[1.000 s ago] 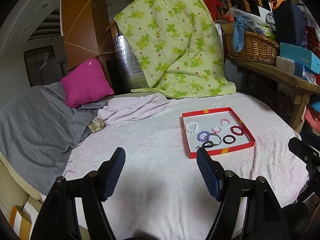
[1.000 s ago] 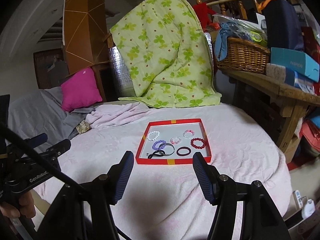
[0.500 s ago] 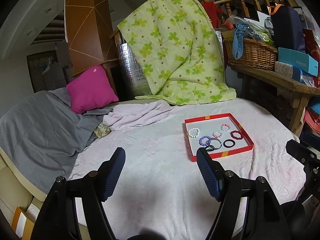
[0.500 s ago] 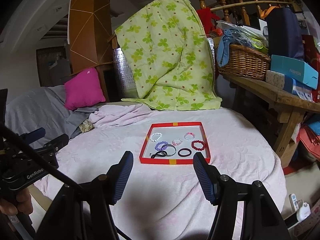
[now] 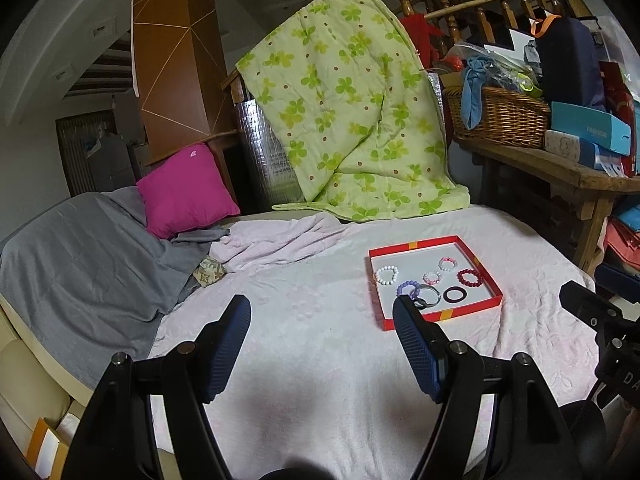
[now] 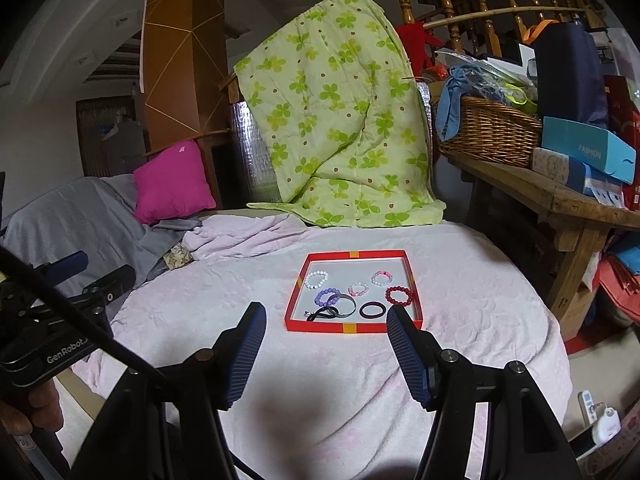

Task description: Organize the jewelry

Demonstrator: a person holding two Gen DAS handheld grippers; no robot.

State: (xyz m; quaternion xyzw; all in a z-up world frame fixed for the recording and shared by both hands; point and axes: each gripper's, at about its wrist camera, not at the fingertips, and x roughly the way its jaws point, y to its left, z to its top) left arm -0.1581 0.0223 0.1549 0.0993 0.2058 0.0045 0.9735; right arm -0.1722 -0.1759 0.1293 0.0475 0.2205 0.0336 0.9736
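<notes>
A bed covered by a pale pink blanket point(image 6: 360, 368) is seen from two hand-held tools. Toward the bed's right side, well in from its near edge, a shallow red-rimmed tray point(image 6: 356, 328) lies flat. All the jewelry in view is inside it: a white bead bracelet point(image 6: 316, 279) at the far left, a pink-and-white bracelet point(image 6: 381, 278) at the far right, a smaller pink one point(image 6: 358, 289) between them, a dark red bead bracelet point(image 6: 398, 295) by the right wall, a purple bead bracelet point(image 6: 328, 297) overlapped by a grey bangle point(image 6: 343, 305), a black cord point(image 6: 322, 314) tangled at the near left, and a dark ring bangle point(image 6: 372, 311) near the front wall.

The left tool point(image 5: 322, 344) and right tool point(image 6: 326, 346) are both held above the blanket short of the tray, fingers spread wide, nothing gripped.

This fits either sorting yet to come or pieces already gathered. If the overlapping purple, grey and black pieces are to be separated, one strand is best pinched alone, low and slowly, so the neighbours are not dragged.
</notes>
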